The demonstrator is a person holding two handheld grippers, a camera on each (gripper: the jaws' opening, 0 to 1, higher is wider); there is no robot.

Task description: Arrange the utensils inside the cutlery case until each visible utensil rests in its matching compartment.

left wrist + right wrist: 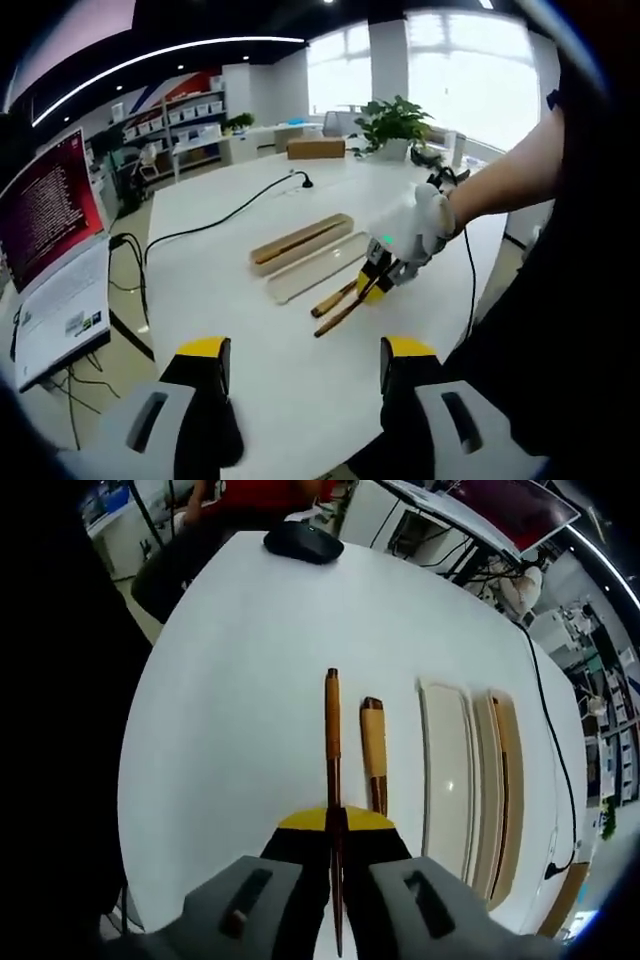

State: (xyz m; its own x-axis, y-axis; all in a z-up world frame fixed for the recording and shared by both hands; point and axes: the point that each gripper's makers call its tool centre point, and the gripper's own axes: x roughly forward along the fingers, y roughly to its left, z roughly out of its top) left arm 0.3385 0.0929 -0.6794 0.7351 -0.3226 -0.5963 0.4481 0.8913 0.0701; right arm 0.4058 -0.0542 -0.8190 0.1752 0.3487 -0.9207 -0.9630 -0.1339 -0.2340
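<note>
Right gripper (335, 825) clamped on wooden-handled utensil (332, 742); second utensil (373, 750) just beside on white table (230, 680). Open cutlery case (505, 780) and lid (447, 780) alongside. Left gripper (302, 360) wide apart, holding nothing.

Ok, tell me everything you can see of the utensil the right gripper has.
The utensil is a slim brown stick, wooden-looking, with a thicker rounded far end; what kind it is I cannot tell. The right gripper is shut on it, jaws pinching it part-way along, so it runs straight out between them over the white table. A shorter brown utensil with a paler handle lies beside it, roughly parallel. The open case sits just past that one. In the left gripper view both sticks angle out from the gripper towards the table.
</note>
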